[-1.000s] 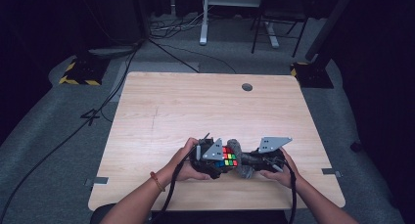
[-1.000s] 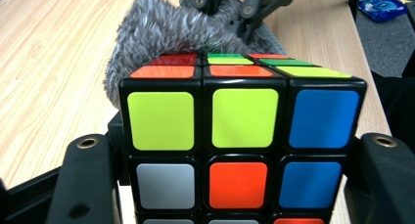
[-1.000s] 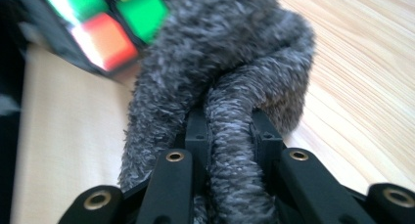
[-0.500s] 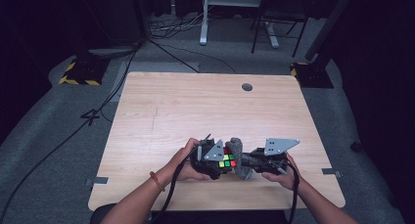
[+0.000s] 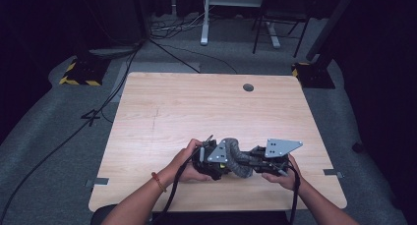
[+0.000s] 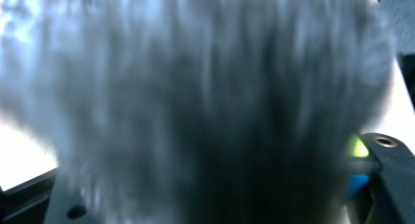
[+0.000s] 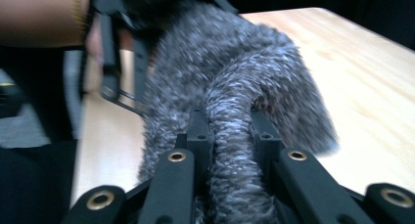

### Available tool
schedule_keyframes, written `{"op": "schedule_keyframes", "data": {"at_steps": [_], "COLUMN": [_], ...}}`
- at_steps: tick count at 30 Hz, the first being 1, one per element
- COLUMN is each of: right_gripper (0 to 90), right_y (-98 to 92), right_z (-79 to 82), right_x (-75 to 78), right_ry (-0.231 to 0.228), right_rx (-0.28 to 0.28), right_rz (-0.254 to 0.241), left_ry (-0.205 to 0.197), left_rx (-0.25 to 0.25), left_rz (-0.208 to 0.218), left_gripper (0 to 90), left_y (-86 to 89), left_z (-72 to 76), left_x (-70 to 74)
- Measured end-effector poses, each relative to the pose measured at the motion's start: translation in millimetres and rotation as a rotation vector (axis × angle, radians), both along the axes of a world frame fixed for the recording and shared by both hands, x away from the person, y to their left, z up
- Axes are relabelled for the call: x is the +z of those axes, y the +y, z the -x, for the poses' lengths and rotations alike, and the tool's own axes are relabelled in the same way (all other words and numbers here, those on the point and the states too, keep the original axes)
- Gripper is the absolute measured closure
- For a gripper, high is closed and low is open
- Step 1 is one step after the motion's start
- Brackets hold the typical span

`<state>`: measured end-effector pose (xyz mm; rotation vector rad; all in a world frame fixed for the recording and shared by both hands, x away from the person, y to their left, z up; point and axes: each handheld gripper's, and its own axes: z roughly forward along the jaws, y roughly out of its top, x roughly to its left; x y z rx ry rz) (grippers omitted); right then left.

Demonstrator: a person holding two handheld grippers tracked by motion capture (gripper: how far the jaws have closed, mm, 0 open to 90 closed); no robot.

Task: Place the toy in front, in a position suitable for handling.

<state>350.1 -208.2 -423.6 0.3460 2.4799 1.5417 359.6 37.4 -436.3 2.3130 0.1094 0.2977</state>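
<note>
A grey fuzzy cloth (image 5: 237, 158) bridges both grippers near the table's front edge. My right gripper (image 5: 253, 162) is shut on a fold of the cloth (image 7: 235, 87), which runs up between its black fingers (image 7: 198, 131). My left gripper (image 5: 215, 161) is shut on a colour cube (image 5: 222, 164) that the cloth drapes over, so only a yellow speck peeks out. In the left gripper view the blurred cloth (image 6: 195, 101) hangs close to the lens, and green and blue cube corners (image 6: 357, 149) sit against one black finger (image 6: 391, 180).
The light wooden table (image 5: 196, 112) has a round cable hole (image 5: 248, 87) at the back. Both forearms come in over the front edge. Cables, a desk frame and a chair stand on the dark floor beyond the table.
The grey cloth has been drawn leftward over the cube, hiding its coloured faces. The right gripper has lifted slightly with the cloth. The left hand has stayed put.
</note>
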Motion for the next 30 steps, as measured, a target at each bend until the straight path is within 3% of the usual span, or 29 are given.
{"op": "schedule_keyframes", "data": {"at_steps": [4,6,10,12,14,16,18,25,30], "right_gripper": [76.5,76.5,76.5,76.4,76.4,76.4,76.4,76.4,76.4], "right_y": [-3.9,-0.4,9.4,14.1,19.1,21.5,21.8,7.1,7.2], "right_z": [-7.2,-7.8,-7.3,-5.8,-4.8,-4.4,-2.5,0.4,4.3], "right_x": [-8.8,-14.5,-25.1,-26.7,-28.3,-30.7,-30.3,-17.2,-15.6], "right_ry": [0.031,0.020,0.052,0.050,0.044,0.050,0.042,0.028,0.007], "right_rx": [-0.062,-0.075,-0.040,-0.020,0.002,0.011,0.020,0.002,0.000], "right_rz": [0.031,0.091,0.150,0.162,0.201,0.200,0.200,0.086,0.079], "left_ry": [0.001,-0.003,-0.004,-0.020,0.000,0.019,0.013,0.002,0.006], "left_rx": [-0.009,-0.017,-0.036,-0.034,-0.035,-0.043,-0.039,-0.015,-0.021], "left_rz": [0.034,0.049,0.078,0.065,0.076,0.073,0.059,0.029,0.030], "left_gripper": [33.3,33.3,33.3,33.3,33.2,33.2,33.0,31.5,29.8], "left_y": [2.0,2.1,2.0,1.4,1.8,1.3,1.3,3.7,4.1], "left_z": [1.8,3.5,6.3,6.6,5.1,3.6,2.8,1.0,0.0], "left_x": [4.6,6.0,11.6,11.6,10.9,9.1,7.4,6.9,6.9]}}
